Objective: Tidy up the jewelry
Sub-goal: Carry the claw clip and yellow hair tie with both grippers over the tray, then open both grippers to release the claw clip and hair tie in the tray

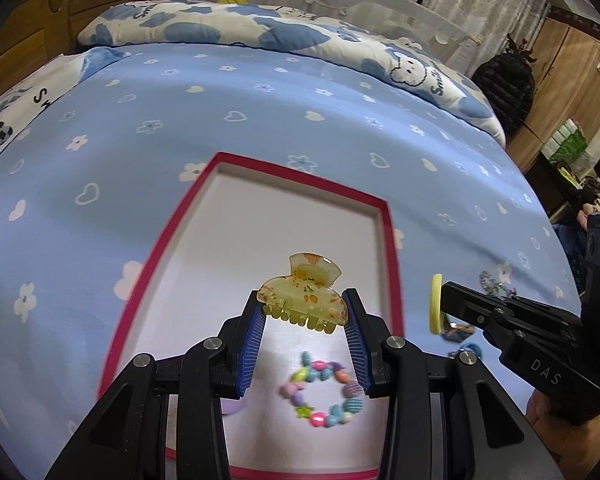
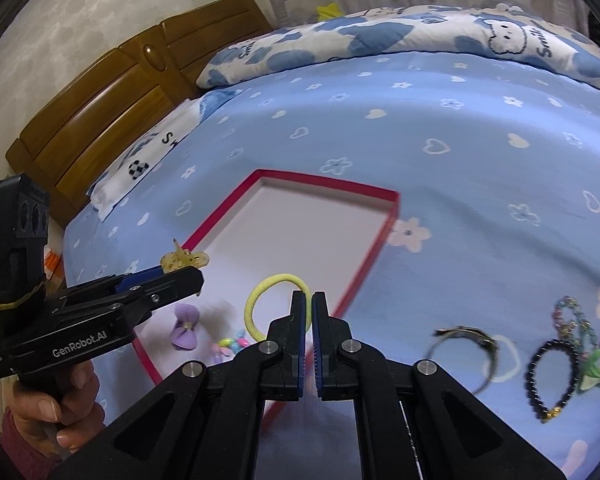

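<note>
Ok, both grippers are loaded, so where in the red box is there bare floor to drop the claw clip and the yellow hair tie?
The far half of the red-rimmed box is bare white, from the yellow claw clip back to the far rim. The near end is crowded: pastel bead bracelet and purple bow. The yellow hair tie hangs over the near right part.

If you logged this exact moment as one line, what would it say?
left gripper: holds yellow claw clip over red tray | right gripper: holds yellow hair tie | in tray: beaded bracelet, purple bow

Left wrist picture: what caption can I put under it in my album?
Left gripper holds a yellow hair claw above the red-rimmed box, where a colourful bead bracelet lies.
</note>
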Demonstrator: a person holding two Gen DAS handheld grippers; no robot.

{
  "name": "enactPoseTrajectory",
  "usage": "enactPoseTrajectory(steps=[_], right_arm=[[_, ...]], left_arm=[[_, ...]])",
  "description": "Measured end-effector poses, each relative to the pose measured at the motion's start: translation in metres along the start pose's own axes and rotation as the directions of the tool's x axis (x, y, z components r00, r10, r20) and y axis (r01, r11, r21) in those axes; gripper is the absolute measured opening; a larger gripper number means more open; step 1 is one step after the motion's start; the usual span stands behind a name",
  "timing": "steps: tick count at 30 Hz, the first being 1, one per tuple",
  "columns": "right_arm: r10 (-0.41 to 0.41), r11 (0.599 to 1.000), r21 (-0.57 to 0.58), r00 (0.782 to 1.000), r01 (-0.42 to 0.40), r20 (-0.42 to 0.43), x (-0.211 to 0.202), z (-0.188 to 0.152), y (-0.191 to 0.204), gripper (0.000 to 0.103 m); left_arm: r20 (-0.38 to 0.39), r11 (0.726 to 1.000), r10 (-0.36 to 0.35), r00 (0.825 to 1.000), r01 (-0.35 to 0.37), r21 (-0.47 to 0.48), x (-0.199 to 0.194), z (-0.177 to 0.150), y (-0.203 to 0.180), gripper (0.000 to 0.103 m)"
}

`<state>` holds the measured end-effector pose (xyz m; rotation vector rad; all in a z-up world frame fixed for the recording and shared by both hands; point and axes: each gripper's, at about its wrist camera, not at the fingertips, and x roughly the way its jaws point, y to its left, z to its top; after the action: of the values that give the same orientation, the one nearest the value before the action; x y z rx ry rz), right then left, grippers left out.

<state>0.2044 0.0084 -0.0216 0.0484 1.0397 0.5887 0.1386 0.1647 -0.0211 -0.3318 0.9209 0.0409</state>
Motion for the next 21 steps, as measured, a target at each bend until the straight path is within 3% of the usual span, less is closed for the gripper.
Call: enactPoseTrajectory(steps=[9, 21], right_arm=[[0.012, 0.998, -0.056, 0.997, -0.017, -0.082, 0.044, 0.001, 0.024, 0.002], [-0.049, 0.992, -0.126, 0.984, 0.028, -0.17, 0.08, -0.006, 0.03, 0.003]], left_arm=[[-0.044, 0.998, 0.07, 0.997, -0.069, 0.012, 0.021, 0.007, 0.015, 0.038], [-0.124, 0.992, 0.122, 0.985, -0.118, 0.044, 0.062, 0.013, 0.015, 0.038]])
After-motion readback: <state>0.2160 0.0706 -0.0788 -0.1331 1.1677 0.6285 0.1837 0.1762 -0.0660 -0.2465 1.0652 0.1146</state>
